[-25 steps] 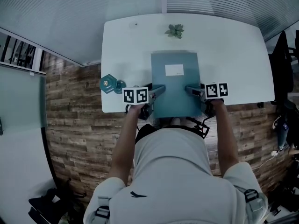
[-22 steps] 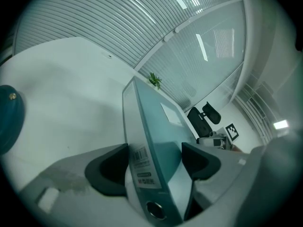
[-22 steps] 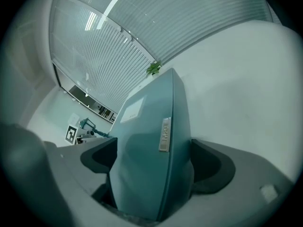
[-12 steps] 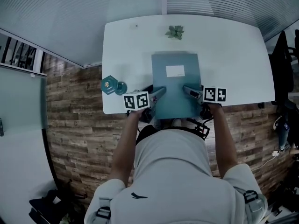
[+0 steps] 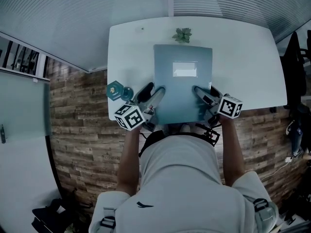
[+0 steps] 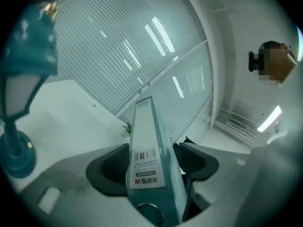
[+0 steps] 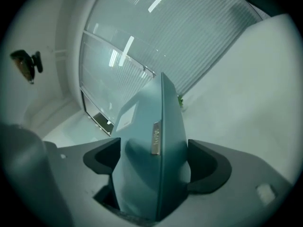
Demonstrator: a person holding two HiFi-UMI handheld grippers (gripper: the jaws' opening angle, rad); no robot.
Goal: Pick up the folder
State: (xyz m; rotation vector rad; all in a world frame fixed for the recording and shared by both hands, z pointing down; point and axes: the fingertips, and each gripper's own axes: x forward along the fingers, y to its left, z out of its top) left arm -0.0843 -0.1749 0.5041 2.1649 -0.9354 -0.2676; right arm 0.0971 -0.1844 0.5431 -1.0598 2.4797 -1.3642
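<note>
Since a second ago both hands have risen and the folder (image 5: 182, 93) has come up with them; it now looms larger in the head view. Our left tongs (image 5: 154, 91) are clenched on its labelled spine, the jaws having just closed further with the spine wedged between them. Our right tongs (image 5: 201, 92) grasp the opposite long edge and have likewise just tightened on it. We hold the folder by its near end only, raised over the bench (image 5: 243, 57), with the far end reaching out toward the plant (image 5: 182, 33). We judge the long overhang the main risk: if one hand climbs faster, the folder could twist and slide out of a grip. The right edge is the opening side, so it may flex or gape. A dip forward could sweep the plant.
</note>
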